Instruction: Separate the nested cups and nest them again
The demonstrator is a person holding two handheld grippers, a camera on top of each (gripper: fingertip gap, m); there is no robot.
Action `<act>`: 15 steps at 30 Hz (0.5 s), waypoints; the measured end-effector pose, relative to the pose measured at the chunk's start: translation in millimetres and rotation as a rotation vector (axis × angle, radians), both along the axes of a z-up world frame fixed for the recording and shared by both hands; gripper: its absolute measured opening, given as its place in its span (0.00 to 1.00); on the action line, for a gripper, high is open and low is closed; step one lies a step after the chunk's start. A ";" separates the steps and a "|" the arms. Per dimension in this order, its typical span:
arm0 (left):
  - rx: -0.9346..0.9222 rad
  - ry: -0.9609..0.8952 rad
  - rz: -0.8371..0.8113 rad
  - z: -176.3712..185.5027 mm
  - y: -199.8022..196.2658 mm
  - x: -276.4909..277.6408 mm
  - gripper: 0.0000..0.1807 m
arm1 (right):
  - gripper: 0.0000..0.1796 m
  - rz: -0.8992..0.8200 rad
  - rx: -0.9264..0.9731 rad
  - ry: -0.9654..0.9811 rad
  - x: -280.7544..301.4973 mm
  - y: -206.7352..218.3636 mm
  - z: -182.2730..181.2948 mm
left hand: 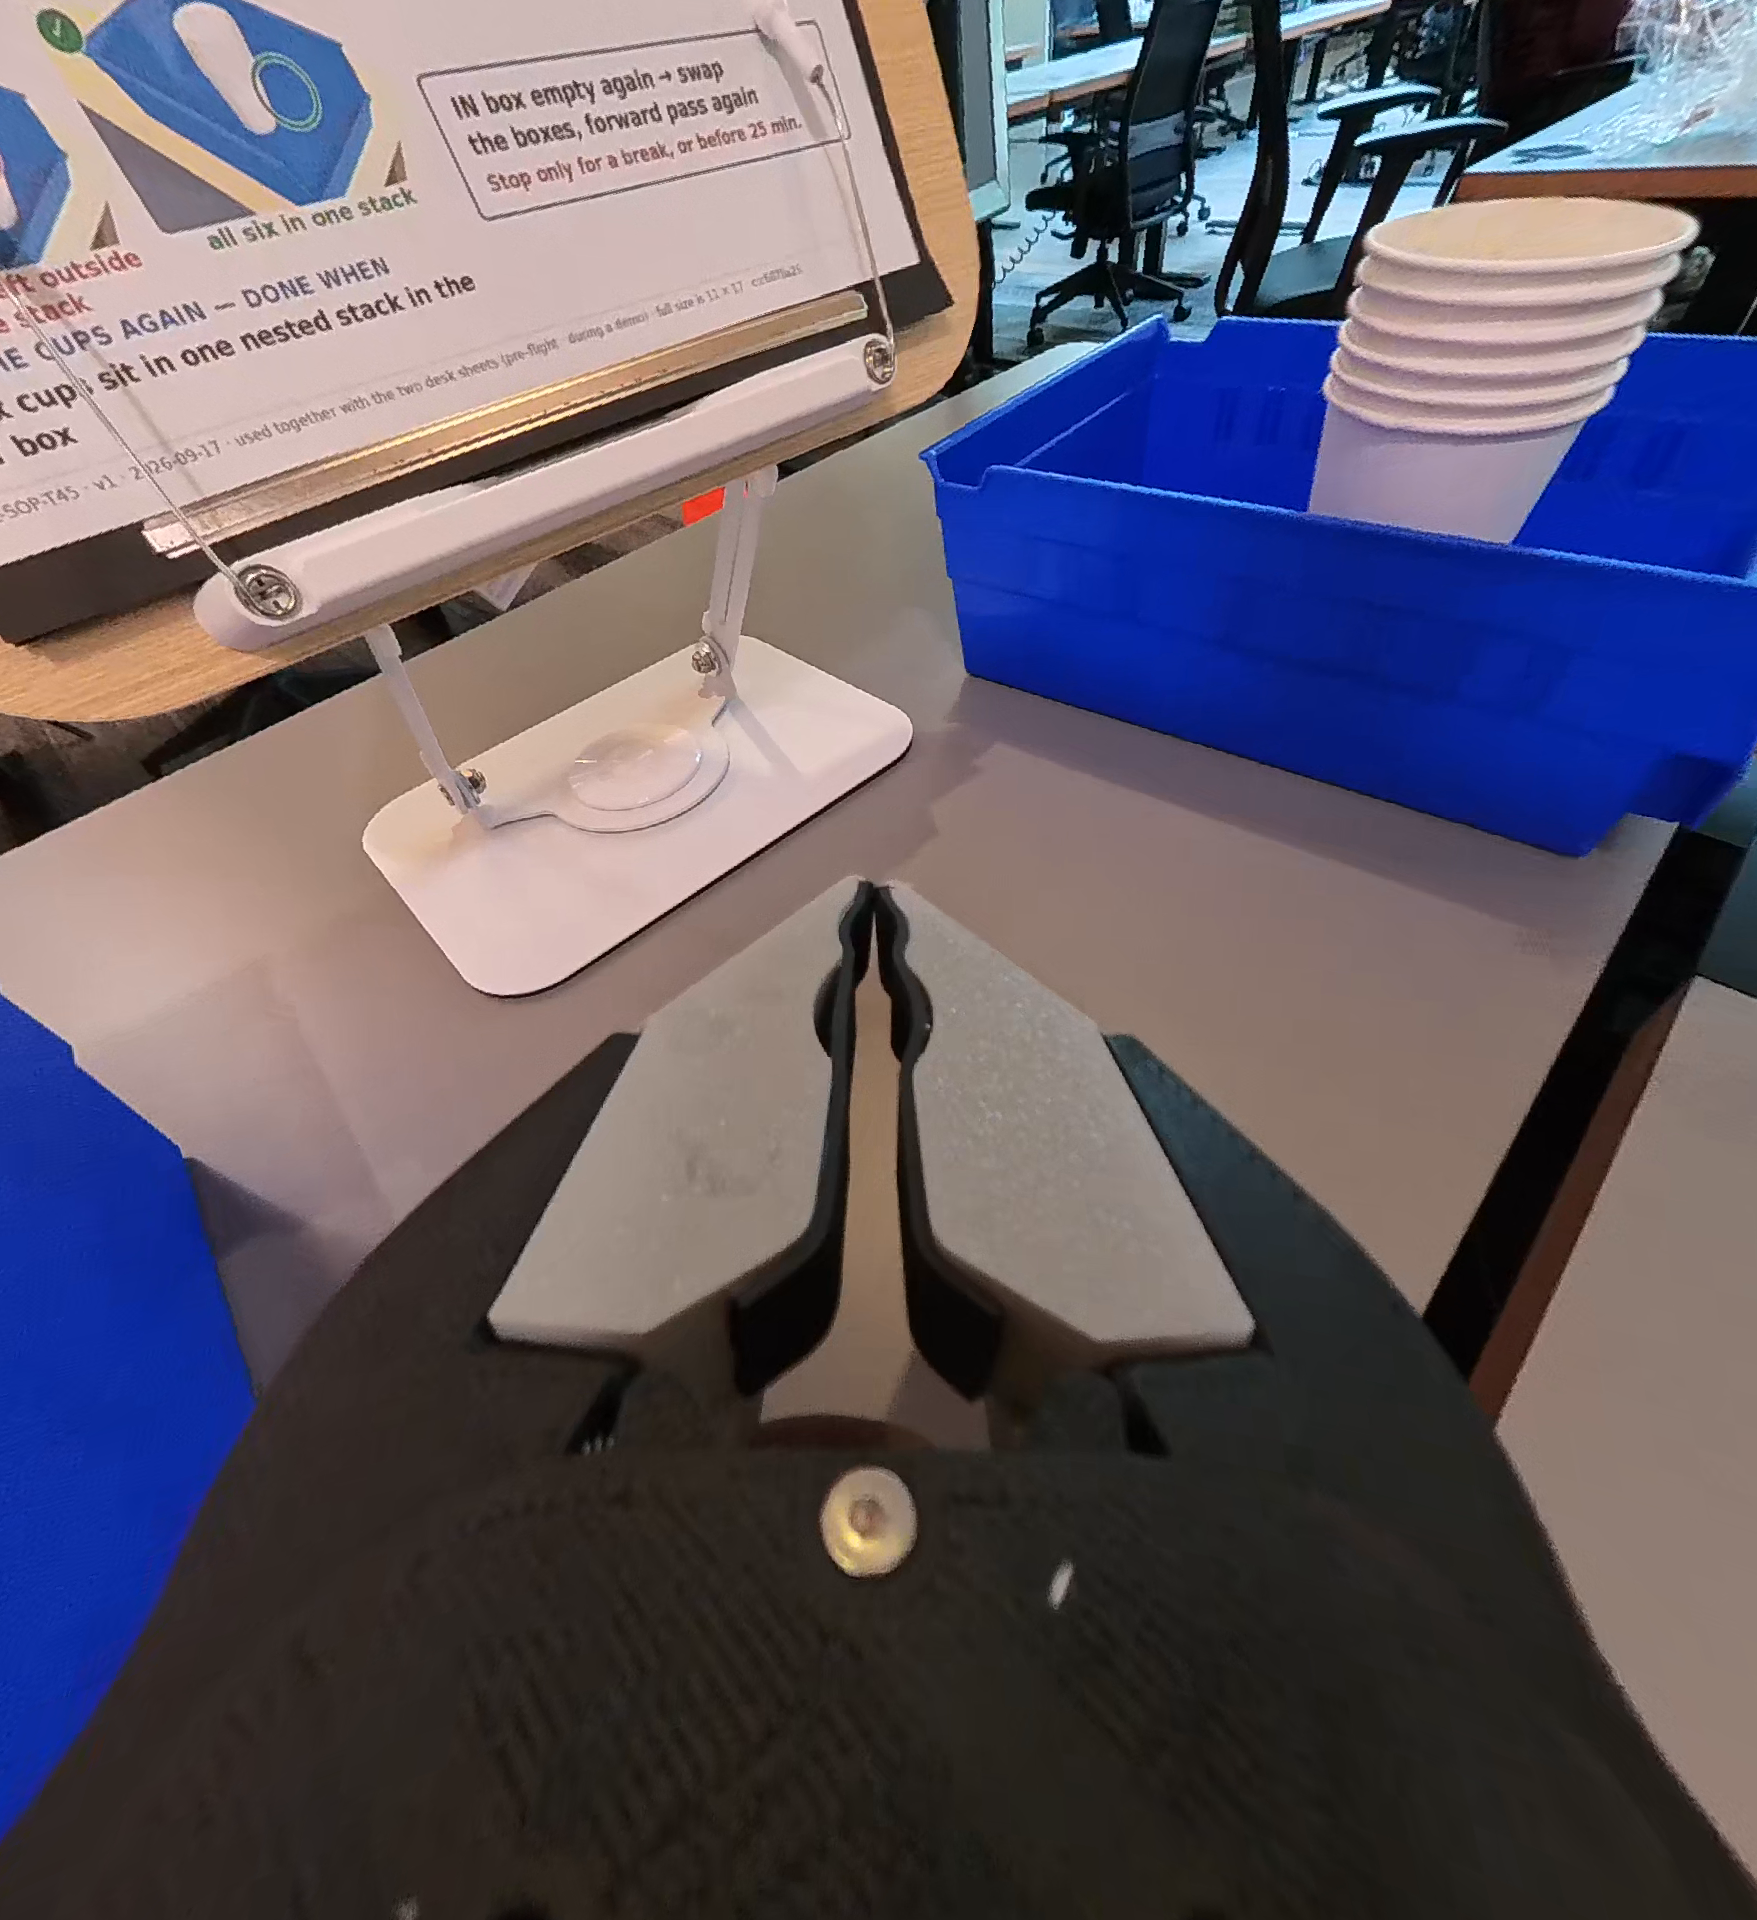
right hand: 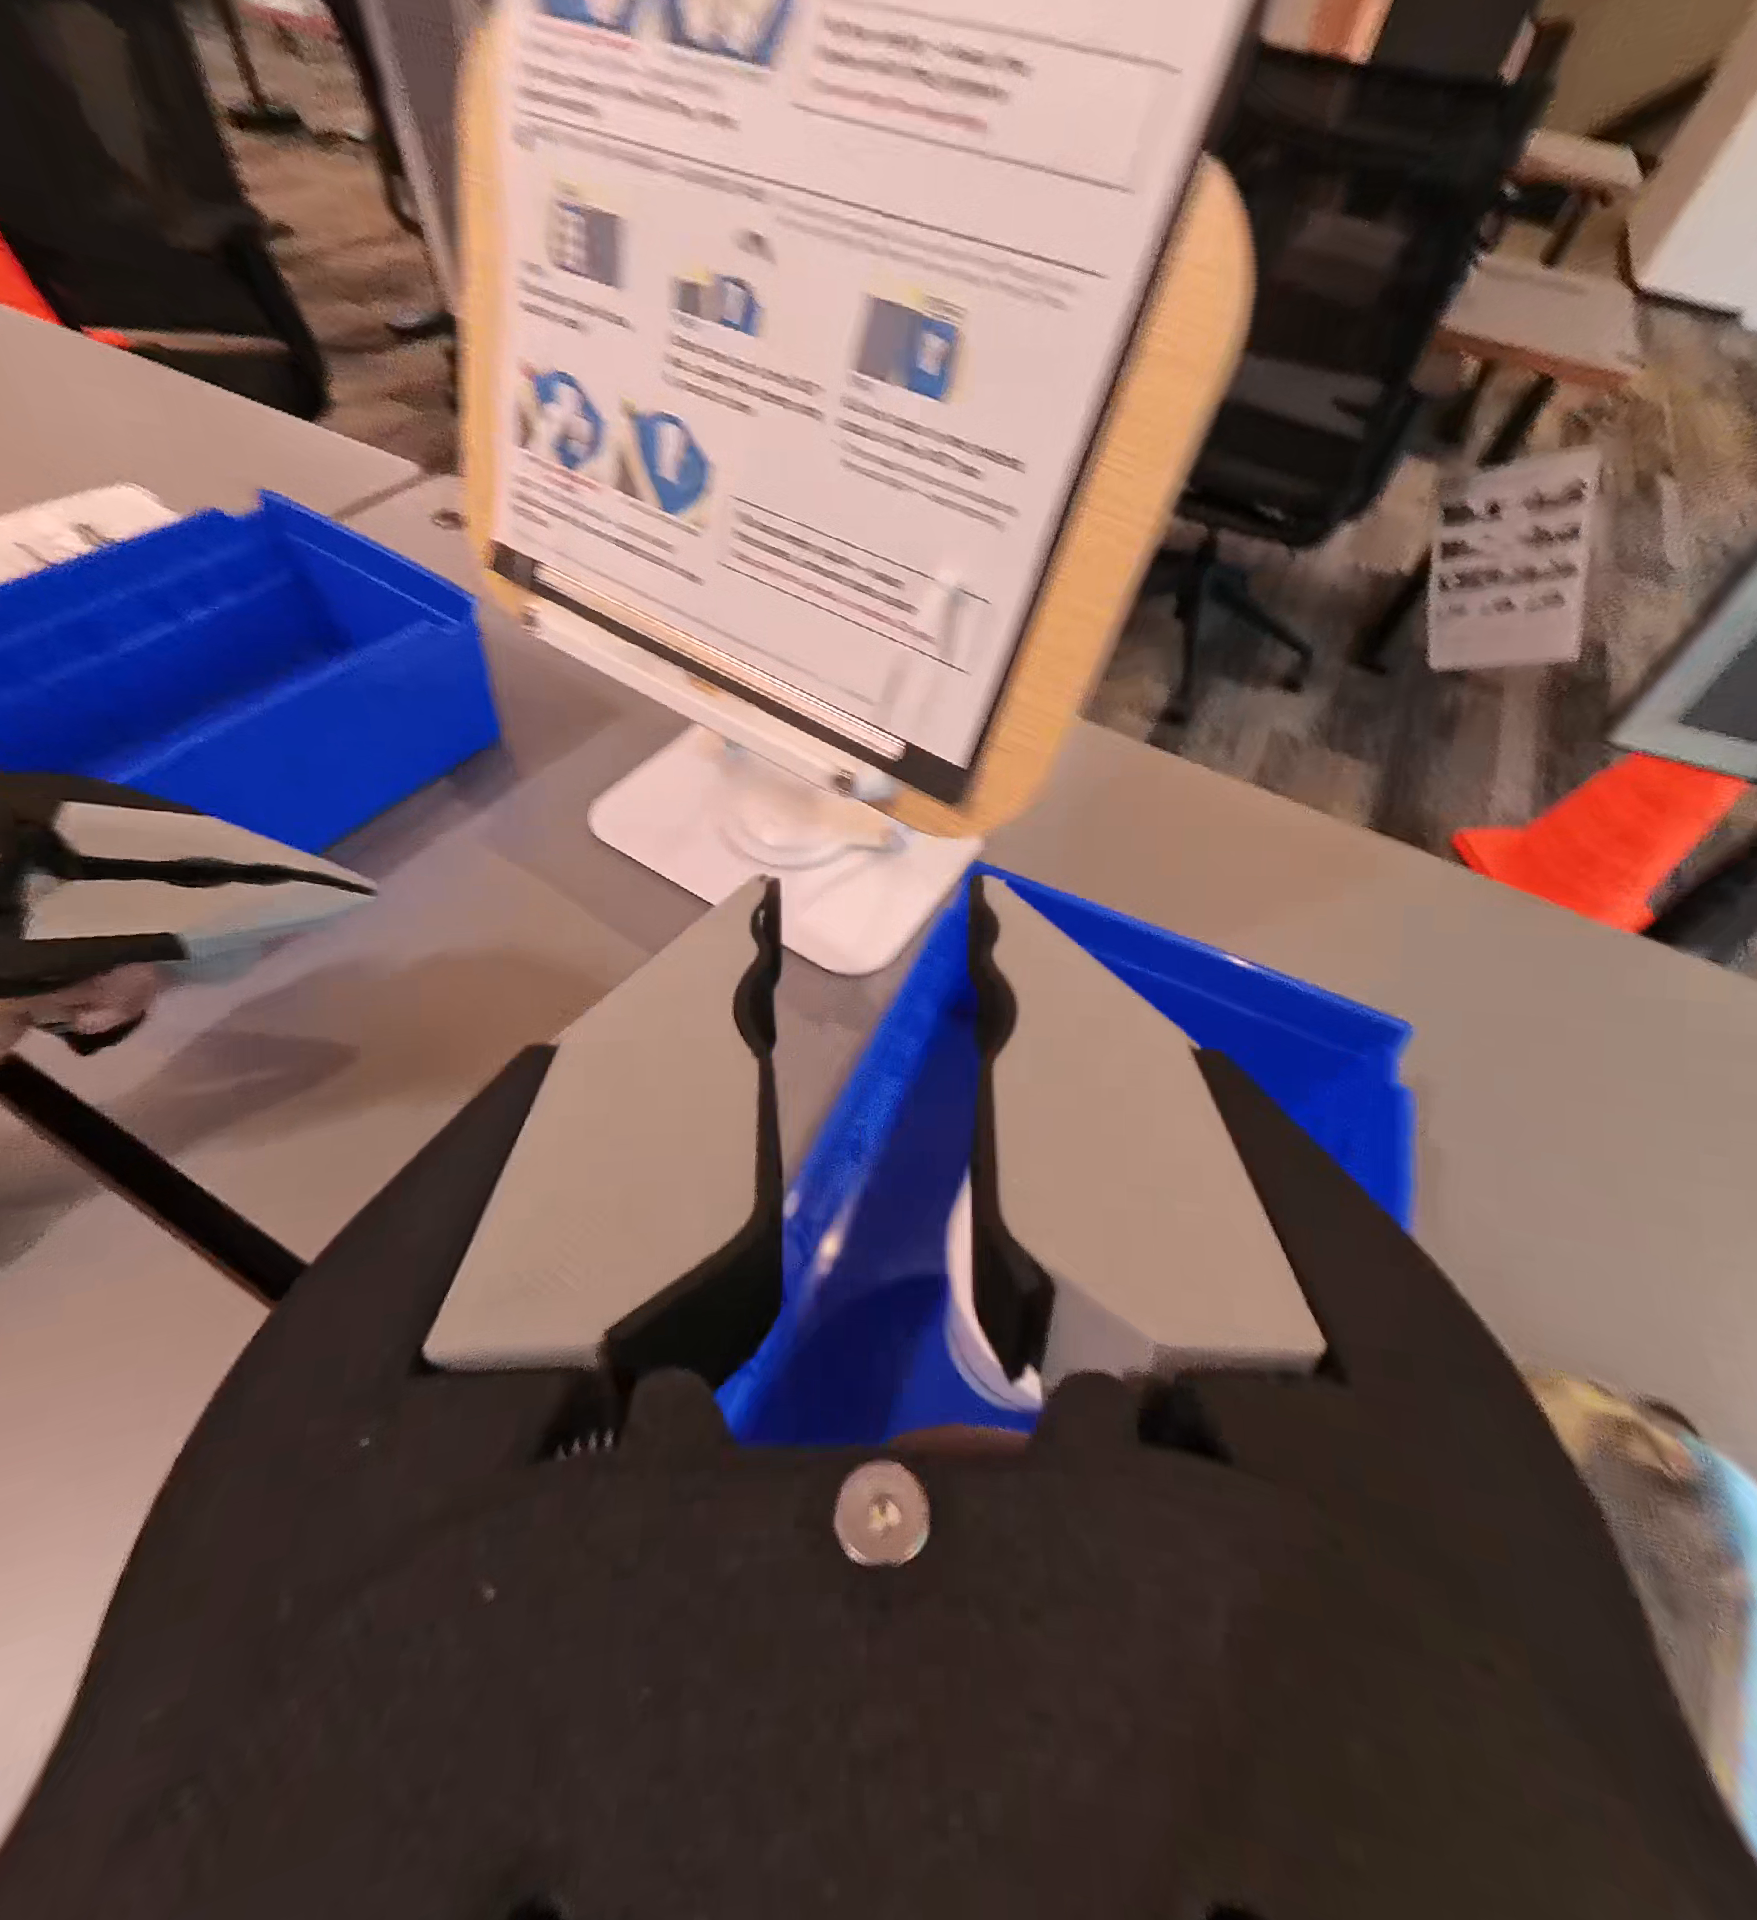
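instruction sheet (right hand: 801, 416) blurred, left blue bin (left hand: 43, 1299) cut off by edge

Grey table (left hand: 1217, 987) bears two blue bins (left hand: 1373, 644) (right hand: 230, 675) and a white stand (left hand: 645, 831)

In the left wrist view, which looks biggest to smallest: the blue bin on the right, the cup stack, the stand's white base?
1. Blue bin
2. White base
3. Cup stack
The base lies nearer the camera, so the last two are uncertain.

stand: wooden board with printed sheet (left hand: 417, 208), white base (left hand: 645, 810) | table: grey (left hand: 1217, 935) | background: office chairs (left hand: 1144, 156)
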State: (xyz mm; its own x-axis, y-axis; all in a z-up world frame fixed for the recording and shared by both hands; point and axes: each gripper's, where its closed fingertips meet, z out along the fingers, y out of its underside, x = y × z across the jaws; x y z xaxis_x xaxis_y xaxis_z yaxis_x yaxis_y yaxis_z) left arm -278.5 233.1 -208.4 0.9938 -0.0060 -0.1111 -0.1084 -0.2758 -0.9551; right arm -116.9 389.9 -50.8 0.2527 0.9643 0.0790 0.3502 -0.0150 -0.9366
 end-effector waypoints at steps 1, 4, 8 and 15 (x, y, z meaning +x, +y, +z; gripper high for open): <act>-0.004 -0.001 0.005 -1.0 0.2 -0.9 0.00 | 0.20 0.029 0.010 0.018 -8.8 -12.9 -1.4; -0.019 -0.012 0.021 -4.7 0.8 -4.2 0.03 | 0.21 0.114 0.015 0.040 -36.2 -50.6 -18.3; -0.032 -0.034 0.041 -8.4 0.8 -9.0 0.05 | 0.22 0.194 -0.055 0.045 -72.2 -86.7 -62.6; -0.030 -0.041 0.065 -7.1 -1.4 -16.0 0.06 | 0.26 0.222 -0.187 0.081 -124.3 -105.7 -149.4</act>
